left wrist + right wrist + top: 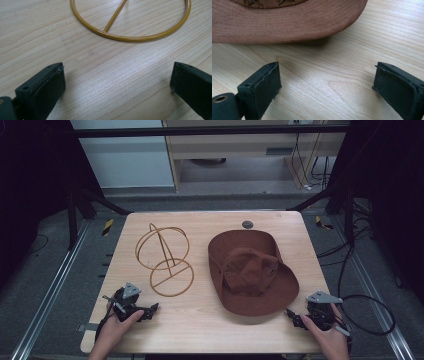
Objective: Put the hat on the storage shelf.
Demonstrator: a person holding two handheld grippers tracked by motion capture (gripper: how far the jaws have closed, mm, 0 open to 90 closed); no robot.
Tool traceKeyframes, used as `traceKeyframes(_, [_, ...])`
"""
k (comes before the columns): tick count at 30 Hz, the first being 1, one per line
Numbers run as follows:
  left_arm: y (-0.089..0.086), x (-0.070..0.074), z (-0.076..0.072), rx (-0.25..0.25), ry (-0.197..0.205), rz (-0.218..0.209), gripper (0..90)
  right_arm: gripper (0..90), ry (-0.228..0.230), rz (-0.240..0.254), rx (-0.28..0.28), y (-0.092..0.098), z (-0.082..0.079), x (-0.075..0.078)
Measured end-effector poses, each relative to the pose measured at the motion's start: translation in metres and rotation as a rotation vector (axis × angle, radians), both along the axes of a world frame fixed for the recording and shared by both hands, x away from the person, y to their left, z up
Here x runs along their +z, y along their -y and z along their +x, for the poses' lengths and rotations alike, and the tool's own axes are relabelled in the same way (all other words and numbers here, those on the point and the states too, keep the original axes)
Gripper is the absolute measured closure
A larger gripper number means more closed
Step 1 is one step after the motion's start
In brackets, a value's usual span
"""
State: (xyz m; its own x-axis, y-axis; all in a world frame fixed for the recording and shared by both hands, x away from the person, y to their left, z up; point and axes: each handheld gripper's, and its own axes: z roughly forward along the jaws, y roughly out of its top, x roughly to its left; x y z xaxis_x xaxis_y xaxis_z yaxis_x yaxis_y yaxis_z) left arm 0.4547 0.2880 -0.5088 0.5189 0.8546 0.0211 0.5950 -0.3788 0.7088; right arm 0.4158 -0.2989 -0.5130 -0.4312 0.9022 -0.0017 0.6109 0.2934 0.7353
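Observation:
A brown wide-brimmed hat (251, 271) lies crown-up on the right half of the wooden table (210, 330). Left of it stands a gold wire hat stand (165, 257) with a round base ring (130, 37) and an upright hoop. My left gripper (150, 311) rests low at the table's front left, held by a hand, open, its jaws wide apart just short of the base ring. My right gripper (292, 316) sits at the front right, open, with the hat's brim (287, 25) a short way ahead of its empty jaws.
A small dark round disc (247, 224) sits near the table's far edge. Black cables (370, 305) loop on the floor to the right. Metal rails run along both sides of the table, and a cabinet stands behind it.

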Motion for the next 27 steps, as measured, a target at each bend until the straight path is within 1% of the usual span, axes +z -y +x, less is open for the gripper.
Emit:
traceKeyframes(6, [0.000, 0.000, 0.000, 0.002, 0.000, 0.000, 0.0, 7.2, 0.000, 0.000, -0.002, 0.000, 0.000, 0.000])
traceKeyframes(9, [0.000, 0.000, 0.000, 0.002, 0.000, 0.000, 0.0, 6.1, -0.006, 0.003, -0.015, -0.002, 0.000, 0.000])
traceKeyframes(11, [0.000, 0.000, 0.000, 0.000, -0.001, 0.003, 0.0, 5.8, -0.001, 0.000, -0.015, -0.002, 0.000, 0.000])
traceKeyframes(12, [0.000, 0.000, 0.000, 0.000, -0.001, 0.004, 0.0, 5.7, -0.006, 0.001, -0.016, -0.003, -0.001, 0.000])
traceKeyframes(14, [0.000, 0.000, 0.000, 0.000, -0.002, 0.004, 0.0, 6.6, -0.024, 0.029, -0.020, -0.002, -0.002, 0.002])
traceKeyframes(15, [0.000, 0.000, 0.000, 0.001, -0.003, 0.005, 0.0, 8.4, -0.046, 0.060, -0.008, -0.002, -0.004, 0.004])
traceKeyframes(16, [0.000, 0.000, 0.000, 0.000, -0.001, 0.003, 0.0, 9.0, -0.056, 0.069, 0.002, -0.003, -0.006, 0.007])
traceKeyframes(17, [0.000, 0.000, 0.000, 0.000, -0.001, 0.004, 0.0, 8.9, -0.058, 0.065, -0.001, -0.004, -0.008, 0.011])
traceKeyframes(18, [0.000, 0.000, 0.000, 0.000, -0.001, 0.004, 0.0, 8.8, -0.062, 0.041, 0.003, -0.005, -0.010, 0.015])
traceKeyframes(19, [0.000, 0.000, 0.000, 0.001, -0.002, 0.003, 0.0, 8.7, -0.069, 0.040, 0.007, -0.006, -0.013, 0.021])
traceKeyframes(21, [0.000, 0.000, 0.000, 0.001, -0.002, 0.003, 0.0, 9.9, -0.034, 0.021, 0.014, -0.008, -0.016, 0.035])
traceKeyframes(22, [0.000, 0.000, 0.000, 0.000, -0.002, 0.003, 0.0, 10.9, -0.027, 0.010, 0.020, -0.010, -0.017, 0.042])
traceKeyframes(23, [0.000, 0.000, -0.001, 0.003, -0.001, -0.001, 0.0, 12.6, -0.017, -0.012, 0.021, -0.012, -0.018, 0.049])
traceKeyframes(25, [0.000, 0.000, -0.001, 0.002, -0.001, -0.001, 0.0, 14.6, -0.004, -0.059, 0.024, -0.016, -0.018, 0.062])
traceKeyframes(26, [0.000, 0.000, -0.001, 0.001, -0.001, -0.001, 0.0, 14.9, -0.005, -0.057, 0.027, -0.020, -0.017, 0.068])
traceKeyframes(27, [0.000, 0.000, -0.001, 0.001, -0.001, -0.001, 0.0, 15.1, -0.003, -0.071, 0.041, -0.022, -0.015, 0.074])
